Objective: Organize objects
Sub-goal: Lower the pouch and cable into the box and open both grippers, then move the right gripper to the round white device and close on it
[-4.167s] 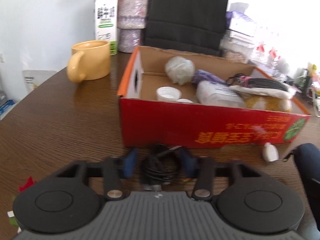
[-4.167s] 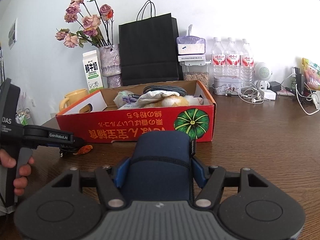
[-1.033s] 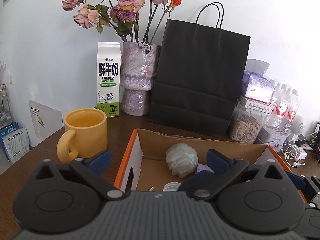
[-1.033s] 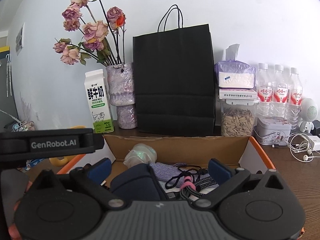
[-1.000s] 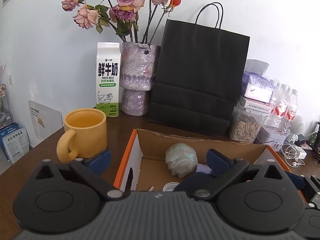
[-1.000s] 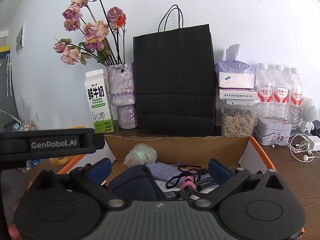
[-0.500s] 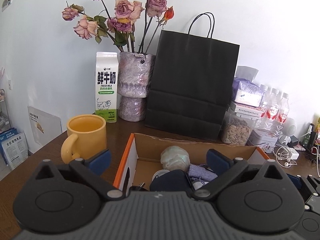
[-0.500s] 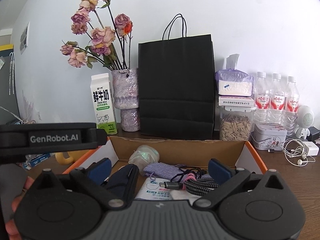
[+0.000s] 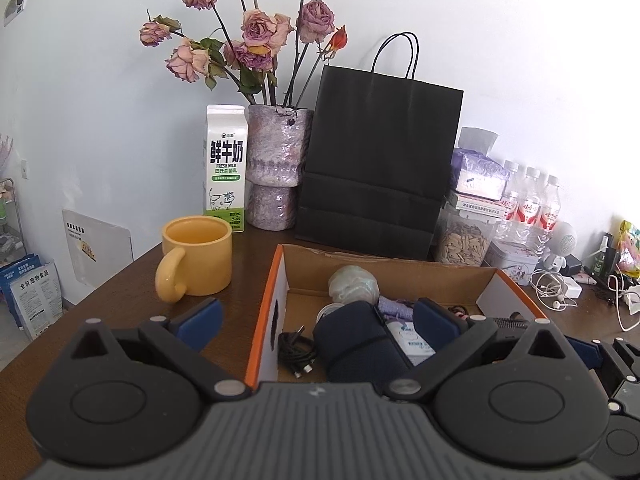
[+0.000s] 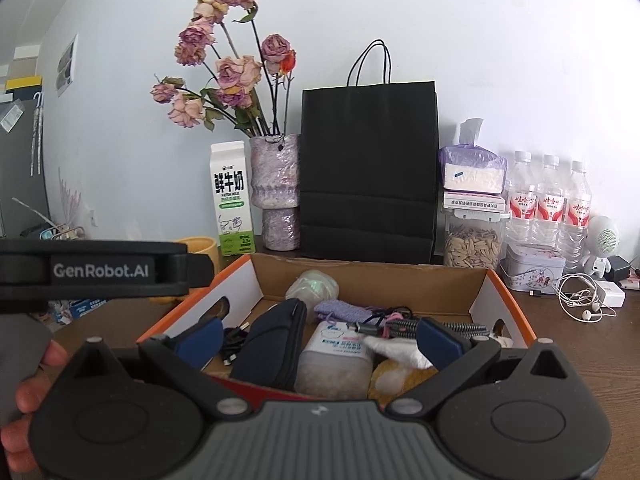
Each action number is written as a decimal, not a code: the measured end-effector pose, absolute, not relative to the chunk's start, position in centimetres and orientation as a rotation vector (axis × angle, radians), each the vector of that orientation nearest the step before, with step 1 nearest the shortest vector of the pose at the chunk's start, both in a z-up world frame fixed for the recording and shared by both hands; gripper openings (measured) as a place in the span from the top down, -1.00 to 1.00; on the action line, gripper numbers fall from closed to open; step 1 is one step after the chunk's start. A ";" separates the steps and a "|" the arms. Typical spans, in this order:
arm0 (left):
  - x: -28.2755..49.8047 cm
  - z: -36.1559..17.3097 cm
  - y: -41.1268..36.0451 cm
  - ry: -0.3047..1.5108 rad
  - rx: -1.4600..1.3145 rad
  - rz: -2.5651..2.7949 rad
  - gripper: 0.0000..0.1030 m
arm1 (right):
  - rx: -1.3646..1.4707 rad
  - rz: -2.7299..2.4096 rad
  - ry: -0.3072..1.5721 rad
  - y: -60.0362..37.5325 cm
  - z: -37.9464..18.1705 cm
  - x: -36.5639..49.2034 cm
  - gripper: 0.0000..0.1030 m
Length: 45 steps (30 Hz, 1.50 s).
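Observation:
An open cardboard box (image 9: pixel 420 276) with an orange rim sits on the brown table. In it lie a navy zip pouch (image 9: pixel 356 344), a coiled black cable (image 9: pixel 296 350), a pale ball (image 9: pixel 354 282) and a white packet (image 10: pixel 336 352). My left gripper (image 9: pixel 316 316) hovers open over the box's left wall, holding nothing. My right gripper (image 10: pixel 320 336) is open above the box (image 10: pixel 380 280) front, with the navy pouch (image 10: pixel 272 344) and black cable (image 10: pixel 234 344) lying free below it. The left gripper's body (image 10: pixel 100 270) and a hand (image 10: pixel 32 392) show at the left.
A yellow mug (image 9: pixel 196 256) stands left of the box. Behind it are a milk carton (image 9: pixel 225 168), a vase of dried roses (image 9: pixel 276 168) and a black paper bag (image 9: pixel 376 160). Water bottles (image 10: pixel 552 200), a seed jar (image 10: pixel 472 244) and earphones (image 10: pixel 580 296) crowd the right.
Earlier, the left gripper held the black cable and the right held the navy pouch at the table. Both now lie in the box, and both grippers are open and drawn back.

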<state>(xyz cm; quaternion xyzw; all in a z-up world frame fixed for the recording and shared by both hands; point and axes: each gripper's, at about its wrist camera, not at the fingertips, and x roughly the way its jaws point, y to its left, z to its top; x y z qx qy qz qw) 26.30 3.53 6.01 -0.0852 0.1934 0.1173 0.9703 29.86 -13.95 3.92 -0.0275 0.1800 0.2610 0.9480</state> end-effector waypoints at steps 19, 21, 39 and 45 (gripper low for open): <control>15.2 5.3 10.0 0.414 -0.142 0.358 -1.00 | -0.090 0.635 0.441 -12.9 2.3 22.4 -1.00; 14.1 5.0 11.2 0.427 -0.144 0.385 -1.00 | -0.094 0.653 0.450 -12.3 2.2 22.0 -1.00; 7.9 1.3 17.6 0.516 -0.181 0.486 -1.00 | -0.192 0.900 0.561 -3.2 -0.7 17.5 -0.80; 6.2 0.9 18.3 0.513 -0.194 0.485 -1.00 | -0.213 0.902 0.569 -0.3 -1.3 15.5 -0.51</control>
